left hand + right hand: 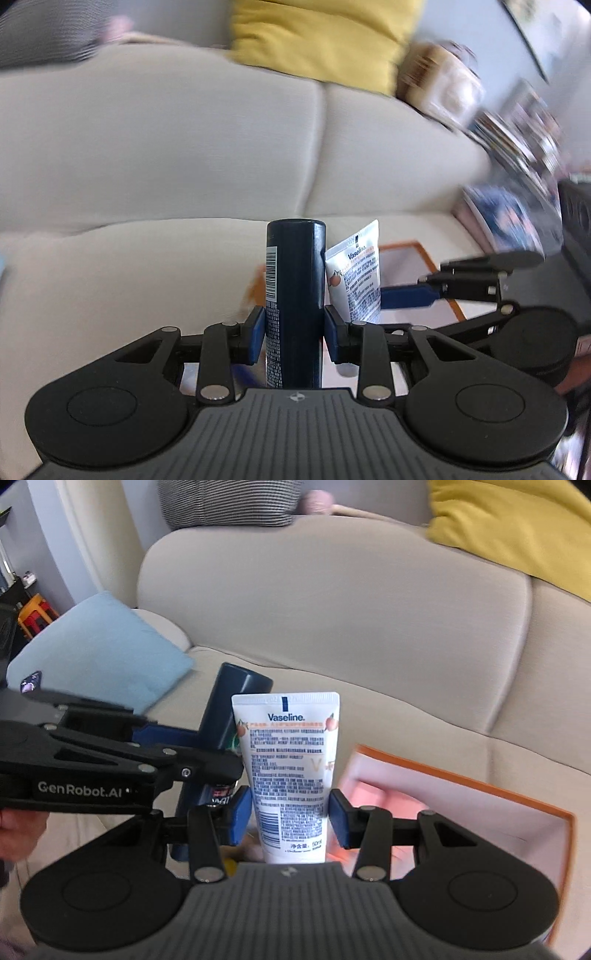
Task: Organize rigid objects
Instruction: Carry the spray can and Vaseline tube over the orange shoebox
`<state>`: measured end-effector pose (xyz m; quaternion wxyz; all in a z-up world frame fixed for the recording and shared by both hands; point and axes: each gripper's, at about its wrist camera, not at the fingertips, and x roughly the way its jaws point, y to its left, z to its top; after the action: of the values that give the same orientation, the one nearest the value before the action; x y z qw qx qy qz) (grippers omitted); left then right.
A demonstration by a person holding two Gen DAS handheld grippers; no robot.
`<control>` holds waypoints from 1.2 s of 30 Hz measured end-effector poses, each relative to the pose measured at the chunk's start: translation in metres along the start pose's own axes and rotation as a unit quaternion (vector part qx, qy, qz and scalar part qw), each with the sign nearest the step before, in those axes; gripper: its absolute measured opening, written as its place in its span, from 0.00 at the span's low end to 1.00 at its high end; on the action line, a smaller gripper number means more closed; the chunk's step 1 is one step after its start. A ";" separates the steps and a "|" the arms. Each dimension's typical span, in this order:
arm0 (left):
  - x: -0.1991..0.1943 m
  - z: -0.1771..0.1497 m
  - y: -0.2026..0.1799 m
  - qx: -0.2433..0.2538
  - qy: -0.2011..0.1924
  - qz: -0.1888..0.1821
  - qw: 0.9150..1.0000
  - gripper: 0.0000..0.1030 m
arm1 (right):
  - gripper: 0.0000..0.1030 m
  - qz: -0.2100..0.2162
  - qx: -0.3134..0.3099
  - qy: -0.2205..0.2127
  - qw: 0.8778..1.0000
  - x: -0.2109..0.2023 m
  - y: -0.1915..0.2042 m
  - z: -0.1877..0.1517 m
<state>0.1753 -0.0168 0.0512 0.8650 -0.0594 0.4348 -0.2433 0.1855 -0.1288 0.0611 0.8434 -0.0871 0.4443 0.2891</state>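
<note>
My left gripper (294,332) is shut on a dark navy cylindrical bottle (295,295), held upright above the sofa seat. My right gripper (290,818) is shut on a white Vaseline tube (290,768), also upright. The tube shows in the left wrist view (356,277) just right of the bottle, and the bottle shows in the right wrist view (229,716) just left of the tube. The two held items are side by side, close together. An orange-rimmed open box (461,775) with a pale pink inside lies on the seat below and to the right.
A beige sofa (332,627) fills both views. A yellow cushion (517,528) and a striped grey cushion (229,502) sit on its back, a light blue pillow (96,646) at the left. Blurred magazines (517,177) lie at the right.
</note>
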 end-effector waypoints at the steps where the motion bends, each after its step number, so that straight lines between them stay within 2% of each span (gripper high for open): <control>1: 0.007 0.003 -0.010 0.017 0.007 -0.005 1.000 0.36 | 0.45 -0.008 -0.001 0.002 1.000 -0.007 -0.009 -0.004; 4: 0.030 0.008 -0.042 0.076 0.031 -0.018 0.996 0.36 | 0.45 -0.038 -0.007 0.009 0.999 -0.021 -0.033 -0.017; 6: 0.046 0.008 -0.062 0.125 0.049 -0.024 0.991 0.36 | 0.45 -0.055 -0.006 0.018 0.998 -0.030 -0.051 -0.027; 9: 0.072 0.002 -0.089 0.215 0.076 -0.026 0.973 0.36 | 0.45 -0.075 0.002 0.036 0.997 -0.034 -0.080 -0.045; 12: 0.105 -0.010 -0.110 0.313 0.113 -0.036 0.942 0.36 | 0.45 -0.089 0.020 0.051 0.994 -0.027 -0.105 -0.057; 16: 0.141 -0.032 -0.130 0.414 0.160 -0.016 0.896 0.36 | 0.45 -0.085 0.037 0.069 0.993 -0.017 -0.129 -0.074; 18: 0.156 -0.042 -0.136 0.450 0.176 -0.013 0.875 0.36 | 0.45 -0.076 0.035 0.079 0.993 -0.009 -0.135 -0.080; 23: 0.184 -0.070 -0.144 0.540 0.204 -0.021 0.816 0.36 | 0.45 -0.060 -0.002 0.120 0.991 0.016 -0.133 -0.093; 25: 0.194 -0.076 -0.144 0.559 0.213 -0.023 0.801 0.36 | 0.45 -0.053 -0.017 0.135 0.989 0.026 -0.134 -0.093; 28: 0.210 -0.078 -0.141 0.555 0.227 -0.018 0.800 0.36 | 0.45 -0.051 -0.037 0.151 0.987 0.035 -0.135 -0.095; 36: 0.227 -0.082 -0.129 0.536 0.241 -0.019 0.808 0.36 | 0.46 -0.030 -0.053 0.182 0.981 0.056 -0.144 -0.102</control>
<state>0.1776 -0.2278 -0.1232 0.6217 0.4667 0.4287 -0.4604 0.2202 -0.2648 -0.0596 0.7511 -0.1958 0.5717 0.2659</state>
